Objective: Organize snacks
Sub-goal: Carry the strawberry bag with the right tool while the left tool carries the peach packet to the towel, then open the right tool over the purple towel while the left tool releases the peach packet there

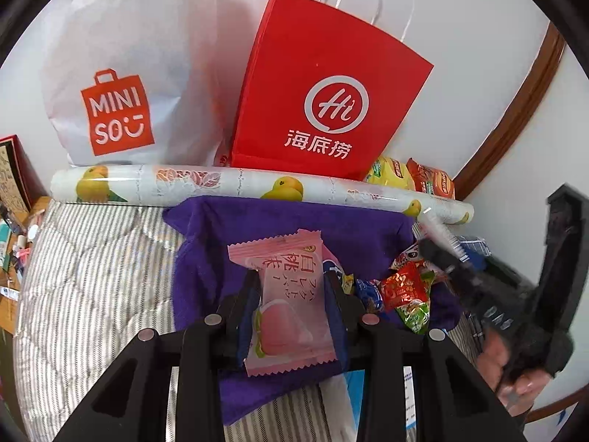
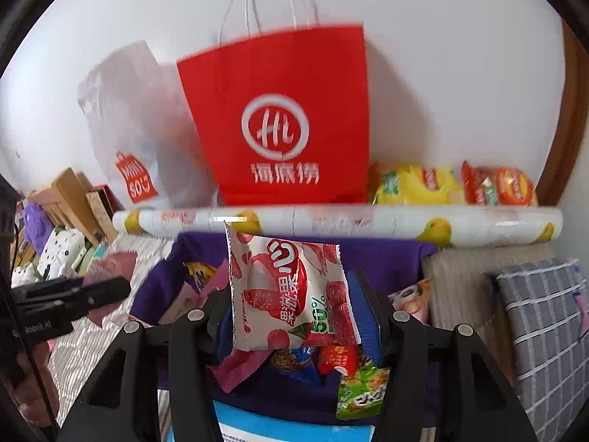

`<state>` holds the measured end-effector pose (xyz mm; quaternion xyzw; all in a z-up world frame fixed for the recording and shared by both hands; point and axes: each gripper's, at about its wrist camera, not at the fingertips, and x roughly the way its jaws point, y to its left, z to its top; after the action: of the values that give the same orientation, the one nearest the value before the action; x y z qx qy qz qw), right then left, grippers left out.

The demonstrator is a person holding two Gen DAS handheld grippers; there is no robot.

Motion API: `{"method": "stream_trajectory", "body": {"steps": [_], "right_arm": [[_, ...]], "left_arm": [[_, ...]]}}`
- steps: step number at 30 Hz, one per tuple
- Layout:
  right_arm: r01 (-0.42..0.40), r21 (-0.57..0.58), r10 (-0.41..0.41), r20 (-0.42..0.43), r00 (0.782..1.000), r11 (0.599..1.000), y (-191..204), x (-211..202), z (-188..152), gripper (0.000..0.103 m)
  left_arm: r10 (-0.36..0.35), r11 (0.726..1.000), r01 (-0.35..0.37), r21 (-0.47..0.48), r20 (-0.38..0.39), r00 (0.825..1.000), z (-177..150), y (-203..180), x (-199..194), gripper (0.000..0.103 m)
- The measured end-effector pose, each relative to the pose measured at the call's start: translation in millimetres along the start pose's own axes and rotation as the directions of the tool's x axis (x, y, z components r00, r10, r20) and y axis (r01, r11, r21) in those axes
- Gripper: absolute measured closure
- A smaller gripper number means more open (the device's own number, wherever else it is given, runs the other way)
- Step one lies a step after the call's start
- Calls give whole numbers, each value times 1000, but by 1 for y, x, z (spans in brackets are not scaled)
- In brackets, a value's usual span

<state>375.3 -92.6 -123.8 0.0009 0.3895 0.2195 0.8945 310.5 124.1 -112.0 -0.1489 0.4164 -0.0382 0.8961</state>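
1. 2 snacks are held right now, 1 in each gripper. The left gripper (image 1: 292,283) has its jaws closed on a pink peach snack (image 1: 291,305), which stands upright between them.
2. The right gripper (image 2: 294,302) has its jaws closed on a white lychee jelly pack (image 2: 287,287), also upright between them.
3. Below and just ahead of both jaws lies a purple cloth (image 1: 257,228) on a striped bed (image 1: 92,276). More loose snacks (image 1: 405,294) sit on the cloth, just to the right of the left jaws.
4. I think the step in hand is carrying: both snacks are lifted and not yet put down.
5. Next, each snack needs a spot. Far ahead of the jaws stand a red paper bag (image 1: 324,88) and a white bag (image 1: 121,66), behind a fruit-print roll (image 1: 239,184). I cannot tell which spot is meant.
6. Only the right view shows a grey checked cushion (image 2: 545,324), right of the jaws, and pink wrappers under them. Only the left view shows the white bag's whole logo.
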Motion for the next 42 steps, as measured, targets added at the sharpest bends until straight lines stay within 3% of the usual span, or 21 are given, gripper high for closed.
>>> {"method": "stream_trajectory", "body": {"steps": [6, 19, 31, 34, 36, 38, 42], "right_arm": [[-1, -5, 0, -106, 994, 1000, 0, 39, -12, 49], [32, -39, -38, -170, 985, 999, 3, 57, -26, 47], [23, -64, -32, -142, 989, 998, 9, 48, -25, 46], [1, -60, -6, -91, 996, 998, 11, 32, -19, 41], [-7, -52, 5, -48, 999, 999, 10, 21, -15, 29], [-7, -31, 7, 1, 1000, 999, 9, 9, -10, 27], [-1, -20, 1, 12, 1000, 1000, 10, -1, -9, 27]], "left_arm": [[-27, 999, 26, -30, -15, 1000, 4, -3, 23, 70], [-49, 998, 46, -46, -57, 997, -4, -1, 52, 70], [-61, 997, 58, -55, -57, 997, -4, 1, 54, 70], [-68, 996, 64, -59, -58, 996, -4, 1, 54, 69], [-74, 995, 70, -66, -61, 995, -4, 2, 56, 69], [-79, 995, 74, -72, -71, 994, -4, 2, 58, 67], [-84, 995, 79, -66, -69, 994, -3, -1, 57, 44]]}}
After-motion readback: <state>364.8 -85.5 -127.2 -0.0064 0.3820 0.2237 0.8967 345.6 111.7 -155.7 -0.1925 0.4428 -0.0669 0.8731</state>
